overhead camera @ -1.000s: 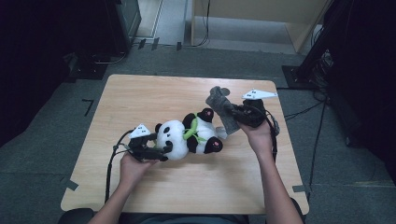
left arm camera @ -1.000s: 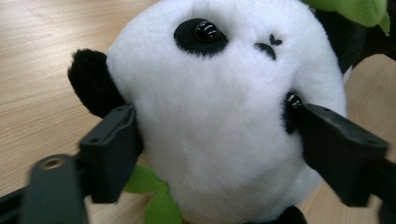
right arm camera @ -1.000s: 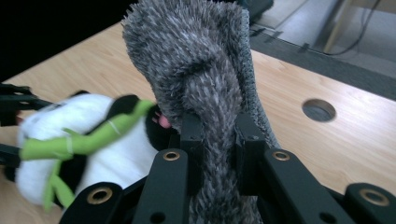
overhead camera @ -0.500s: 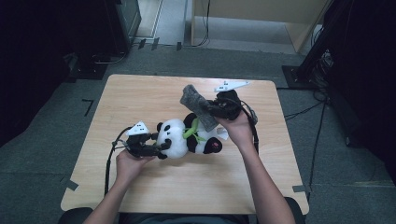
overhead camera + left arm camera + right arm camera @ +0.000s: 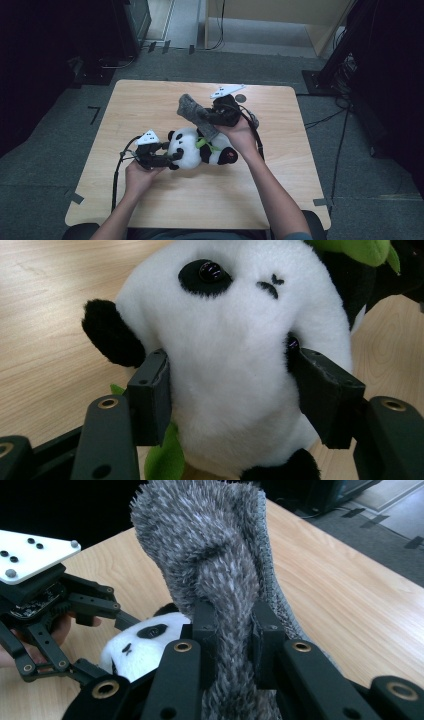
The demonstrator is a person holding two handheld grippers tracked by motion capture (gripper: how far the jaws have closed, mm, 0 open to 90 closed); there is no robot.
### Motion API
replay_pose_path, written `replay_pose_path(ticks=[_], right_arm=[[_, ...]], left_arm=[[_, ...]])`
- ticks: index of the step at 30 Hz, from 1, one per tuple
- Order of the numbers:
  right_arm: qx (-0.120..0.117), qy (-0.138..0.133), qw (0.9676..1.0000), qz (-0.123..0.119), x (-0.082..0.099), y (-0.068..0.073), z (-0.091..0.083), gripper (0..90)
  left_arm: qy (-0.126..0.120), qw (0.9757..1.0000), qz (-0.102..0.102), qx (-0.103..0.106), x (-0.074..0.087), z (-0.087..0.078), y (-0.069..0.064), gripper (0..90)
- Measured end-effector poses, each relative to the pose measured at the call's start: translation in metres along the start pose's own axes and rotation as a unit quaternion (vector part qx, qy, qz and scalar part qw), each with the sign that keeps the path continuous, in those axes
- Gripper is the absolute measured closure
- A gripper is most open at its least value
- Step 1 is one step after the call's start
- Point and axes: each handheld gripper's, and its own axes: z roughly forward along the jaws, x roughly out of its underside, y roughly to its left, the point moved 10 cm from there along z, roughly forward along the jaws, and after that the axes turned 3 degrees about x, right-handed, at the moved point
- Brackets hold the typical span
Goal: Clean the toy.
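A black-and-white panda plush [image 5: 192, 152] with a green leaf lies on its side in the middle of the wooden table [image 5: 150, 100]. My left gripper [image 5: 172, 157] has just been closing, and its pads now press both sides of the panda's white head [image 5: 235, 340]. My right gripper [image 5: 210, 120] is shut on a grey fuzzy cloth piece [image 5: 191, 108], holding it up just above the panda's body. In the right gripper view the grey cloth [image 5: 215, 545] stands up between the two pads, with the panda's face [image 5: 140, 640] and the left gripper [image 5: 50, 605] beyond it.
A small dark round mark [image 5: 240, 98] lies on the table behind the right hand. Cables trail from both grippers across the tabletop. Dark equipment and cabinets stand on the floor past the far edge.
The right hand has carried the grey cloth leftward, from beside the panda's feet to over its body. The left hand stayed at the panda's head.
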Motion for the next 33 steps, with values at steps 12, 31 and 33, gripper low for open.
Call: replay_pose_path(ticks=[12, 31, 33], right_arm=[[-0.036, 0.031, 0.9985, -0.027, 0.005, 0.031, 0.040, 77.8], [0.000, 0.081, 0.9965, -0.021, 0.034, 0.011, 0.062, 74.8], [-0.002, 0.082, 0.9965, -0.014, 0.036, 0.005, 0.060, 75.0]], left_arm=[[0.001, 0.9998, 0.020, -0.009, 0.002, -0.001, -0.005, 35.5], [0.005, 0.9997, 0.004, -0.024, 0.003, 0.001, -0.004, 37.8], [0.005, 0.9997, 0.003, -0.024, 0.003, 0.001, -0.004, 37.9]])
